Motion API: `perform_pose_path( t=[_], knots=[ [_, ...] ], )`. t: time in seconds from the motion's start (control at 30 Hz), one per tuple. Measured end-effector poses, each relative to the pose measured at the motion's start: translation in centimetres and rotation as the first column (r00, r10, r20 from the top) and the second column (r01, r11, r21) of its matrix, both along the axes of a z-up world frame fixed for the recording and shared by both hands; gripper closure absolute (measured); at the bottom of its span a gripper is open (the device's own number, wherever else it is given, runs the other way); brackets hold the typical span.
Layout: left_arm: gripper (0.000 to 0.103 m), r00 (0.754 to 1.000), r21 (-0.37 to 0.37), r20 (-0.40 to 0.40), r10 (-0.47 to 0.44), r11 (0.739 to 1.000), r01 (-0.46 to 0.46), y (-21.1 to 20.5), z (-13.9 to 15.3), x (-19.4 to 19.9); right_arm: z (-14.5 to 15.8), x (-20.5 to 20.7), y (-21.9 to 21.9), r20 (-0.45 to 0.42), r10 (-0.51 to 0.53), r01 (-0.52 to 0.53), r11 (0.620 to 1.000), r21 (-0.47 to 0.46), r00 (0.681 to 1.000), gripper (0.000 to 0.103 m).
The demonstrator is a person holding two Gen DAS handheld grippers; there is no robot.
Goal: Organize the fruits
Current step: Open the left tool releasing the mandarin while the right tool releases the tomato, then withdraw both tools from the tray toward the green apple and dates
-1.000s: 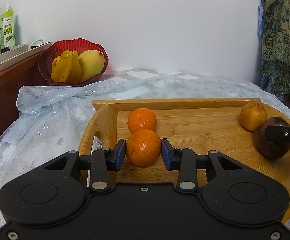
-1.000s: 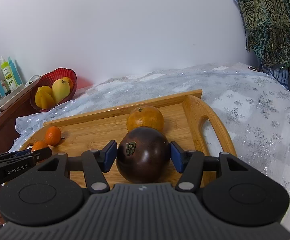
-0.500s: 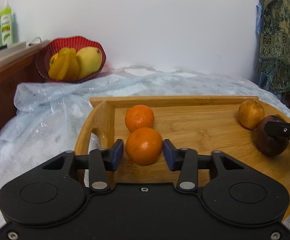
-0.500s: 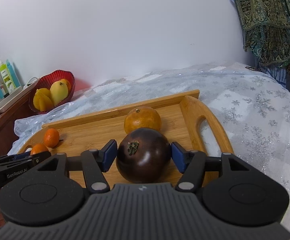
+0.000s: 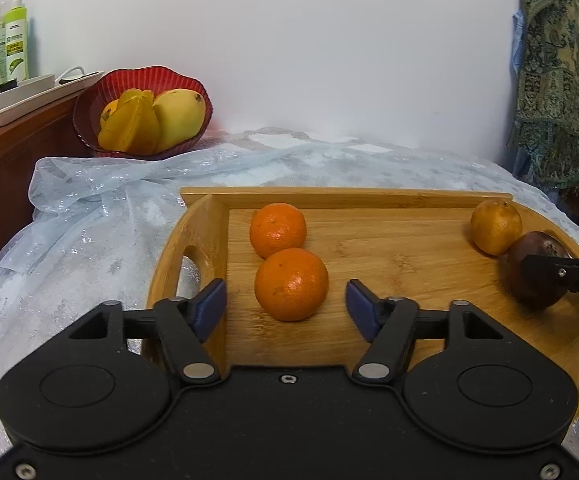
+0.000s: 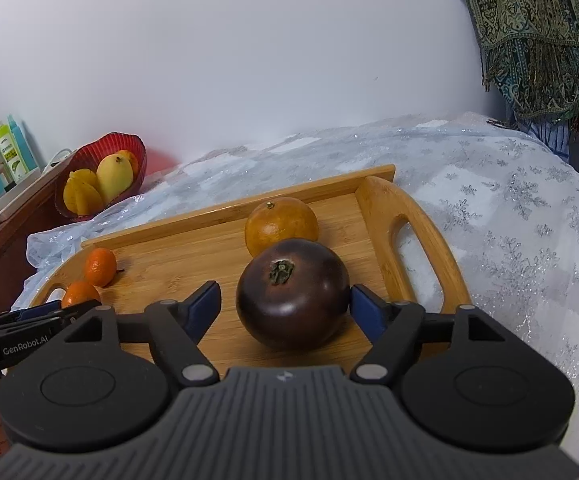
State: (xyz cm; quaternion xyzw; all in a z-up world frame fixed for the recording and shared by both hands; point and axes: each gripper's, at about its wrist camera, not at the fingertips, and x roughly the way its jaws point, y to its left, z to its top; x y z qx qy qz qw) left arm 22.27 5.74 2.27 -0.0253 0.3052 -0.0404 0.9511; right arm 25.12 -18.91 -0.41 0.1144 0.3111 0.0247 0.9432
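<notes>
A wooden tray [image 5: 409, 248] [image 6: 177, 256] lies on the glittery white cloth. The near orange [image 5: 291, 284] rests at the tray's left end, just in front of a second orange [image 5: 277, 230]. My left gripper [image 5: 285, 308] straddles the near orange with its jaws opening and both pads clear of the fruit. At the right end a dark purple fruit [image 6: 293, 296] [image 5: 537, 246] sits in front of a yellow-orange citrus [image 6: 281, 224]. My right gripper [image 6: 284, 294] is around the dark fruit, jaws opening, with a clear gap at the left pad.
A red bowl [image 5: 101, 92] [image 6: 137, 152] with a mango and starfruit stands at the back left by the wall. Bottles [image 5: 13, 40] stand on a white tray on a wooden ledge. A patterned green cloth [image 5: 561, 80] hangs at the right.
Both grippers' jaws have spread apart. The left let go of the near orange and the right let go of the dark fruit; both fruits stay on the tray.
</notes>
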Motion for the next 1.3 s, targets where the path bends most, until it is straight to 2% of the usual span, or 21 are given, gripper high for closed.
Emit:
perform_pose_path(
  t=[0.07, 0.17, 0.4, 0.6, 0.77, 1.0, 1.1, 1.2, 1.3],
  knots=[
    [0.022, 1.0, -0.015, 0.005, -0.004, 1.0, 0.004, 0.0, 0.2, -0.4, 0.0, -0.1, 0.1, -0.003, 0.0, 0.0, 1.0, -0.002, 1.0, 0.016],
    [0.018, 1.0, -0.037, 0.012, -0.009, 0.999, 0.009, 0.1, 0.5, -1.1, 0.1, -0.4, 0.5, -0.001, 0.005, -0.005, 1.0, -0.02, 1.0, 0.015],
    [0.015, 1.0, -0.039, 0.011, -0.013, 0.999, 0.013, 0.2, 1.1, -3.0, 0.5, -1.6, 1.1, 0.015, 0.004, -0.004, 1.0, -0.018, 1.0, 0.012],
    [0.013, 1.0, -0.08, 0.019, -0.01, 0.997, 0.011, 0.9, 1.4, -6.2, 0.9, -4.3, 2.0, 0.043, 0.028, -0.026, 0.999, -0.035, 0.999, 0.011],
    [0.01, 0.998, -0.068, 0.065, -0.009, 0.998, 0.014, 0.9, 1.9, -9.1, 1.2, -7.2, 3.1, 0.111, 0.071, -0.066, 0.997, -0.048, 0.991, 0.007],
    [0.008, 0.996, -0.072, 0.092, -0.012, 0.997, 0.019, 1.6, 0.9, -13.4, 0.6, -12.4, 3.9, 0.217, 0.091, -0.087, 0.996, -0.026, 0.972, 0.005],
    [0.007, 0.994, -0.094, 0.106, -0.001, 0.995, 0.011, 2.1, 0.7, -14.9, 0.3, -14.5, 4.4, 0.266, 0.1, -0.094, 0.995, -0.035, 0.959, 0.001],
    [0.005, 0.993, -0.115, 0.116, 0.002, 0.993, 0.012, 2.5, 0.5, -16.3, -0.1, -16.3, 5.1, 0.291, 0.11, -0.092, 0.993, -0.073, 0.951, 0.0],
    [0.004, 0.993, -0.098, 0.118, -0.001, 0.995, 0.012, 2.6, 0.1, -17.4, -0.5, -17.5, 5.7, 0.294, 0.111, -0.088, 0.992, -0.091, 0.949, 0.0]
  ],
)
